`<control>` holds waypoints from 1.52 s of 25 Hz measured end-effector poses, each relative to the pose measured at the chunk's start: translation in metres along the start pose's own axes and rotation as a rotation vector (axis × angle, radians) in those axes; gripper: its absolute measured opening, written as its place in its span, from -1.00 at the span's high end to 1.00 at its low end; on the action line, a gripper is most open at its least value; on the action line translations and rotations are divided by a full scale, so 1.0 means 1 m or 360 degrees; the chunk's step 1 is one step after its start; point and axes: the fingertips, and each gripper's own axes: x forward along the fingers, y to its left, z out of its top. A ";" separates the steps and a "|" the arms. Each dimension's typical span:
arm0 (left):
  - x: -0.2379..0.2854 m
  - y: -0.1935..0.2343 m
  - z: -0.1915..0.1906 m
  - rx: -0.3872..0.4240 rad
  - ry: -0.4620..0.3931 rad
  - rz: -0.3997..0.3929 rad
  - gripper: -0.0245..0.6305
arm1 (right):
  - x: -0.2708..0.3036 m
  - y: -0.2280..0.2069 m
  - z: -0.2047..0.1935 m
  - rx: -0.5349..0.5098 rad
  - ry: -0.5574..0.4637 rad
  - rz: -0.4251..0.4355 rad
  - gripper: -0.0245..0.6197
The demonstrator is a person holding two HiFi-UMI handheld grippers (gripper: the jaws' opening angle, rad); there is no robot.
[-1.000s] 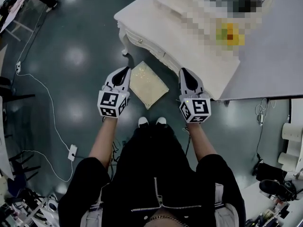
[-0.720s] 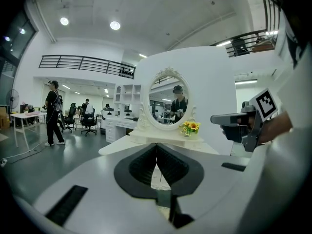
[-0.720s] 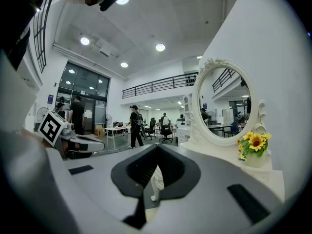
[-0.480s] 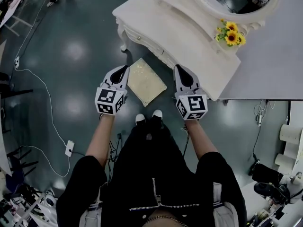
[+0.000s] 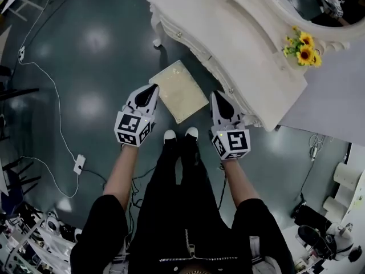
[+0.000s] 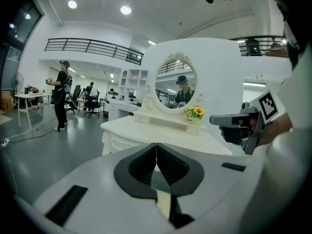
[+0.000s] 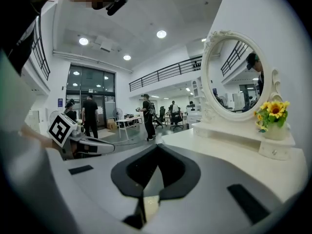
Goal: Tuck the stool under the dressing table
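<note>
The stool (image 5: 180, 90) is a flat, square seat in cream with a faintly speckled, fabric-like top. It stands on the glossy dark floor (image 5: 85, 67), set at an angle, just beside the front edge of the desk (image 5: 228, 33) and almost wholly out in the open. It lies between the two tools. The left tool (image 5: 152, 88) points at its near left corner and the right tool (image 5: 217, 95) sits just beside its near right corner; whether either one touches the seat cannot be told.

Both tools have their black pads pressed together with nothing pinched between them. Each has a smooth grey shell and carries a cube of black-and-white square markers at its back.

The desk is painted ivory, with a smooth top, a scalloped carved front and a curved leg (image 5: 156, 32). On its raised back shelf stands an oval mirror (image 7: 233, 74) in an ornate carved frame. Beside the mirror, a small white pot (image 7: 276, 130) holds yellow sunflowers (image 7: 273, 110). A thin white cable (image 5: 56, 104) trails across the floor to the left.
</note>
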 end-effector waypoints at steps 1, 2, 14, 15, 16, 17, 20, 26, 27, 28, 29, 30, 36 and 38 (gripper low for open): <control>0.002 0.005 -0.005 -0.0012 0.0006 0.0009 0.86 | 0.005 -0.001 -0.007 0.0009 0.0017 0.0004 0.90; 0.006 0.011 -0.008 -0.0018 0.0005 0.0020 0.86 | 0.012 -0.002 -0.013 0.0019 0.0025 0.0006 0.90; 0.026 0.043 -0.133 -0.0325 0.0099 0.0134 0.86 | 0.050 -0.009 -0.121 0.0095 0.0153 0.0046 0.90; 0.027 0.039 -0.149 -0.0371 0.0129 0.0137 0.86 | 0.049 -0.010 -0.134 0.0103 0.0182 0.0055 0.90; 0.029 0.035 -0.164 -0.0413 0.0158 0.0139 0.86 | 0.048 -0.011 -0.147 0.0105 0.0213 0.0065 0.90; 0.033 0.034 -0.177 -0.0444 0.0181 0.0141 0.86 | 0.049 -0.014 -0.157 0.0101 0.0237 0.0074 0.90; 0.046 0.040 -0.204 -0.0479 0.0214 0.0149 0.86 | 0.059 -0.019 -0.180 0.0104 0.0265 0.0094 0.90; 0.058 0.044 -0.232 -0.0840 0.0075 -0.0028 0.84 | 0.068 -0.015 -0.214 0.0094 0.0332 0.0131 0.90; 0.061 0.047 -0.238 -0.0912 0.0055 -0.0047 0.78 | 0.069 -0.014 -0.219 0.0093 0.0342 0.0137 0.90; 0.064 0.050 -0.245 -0.0981 0.0041 -0.0065 0.57 | 0.071 -0.013 -0.224 0.0093 0.0352 0.0143 0.90; 0.068 0.053 -0.253 -0.1058 0.0025 -0.0086 0.38 | 0.072 -0.013 -0.230 0.0095 0.0362 0.0148 0.90; 0.072 0.055 -0.261 -0.1145 0.0005 -0.0109 0.19 | 0.073 -0.012 -0.236 0.0100 0.0373 0.0151 0.90; 0.089 0.075 -0.325 -0.1490 0.0032 -0.0097 0.00 | 0.077 -0.009 -0.274 0.0134 0.0445 0.0140 0.90; 0.091 0.083 -0.352 -0.1536 0.0090 -0.0017 -0.06 | 0.079 -0.007 -0.281 0.0139 0.0457 0.0142 0.90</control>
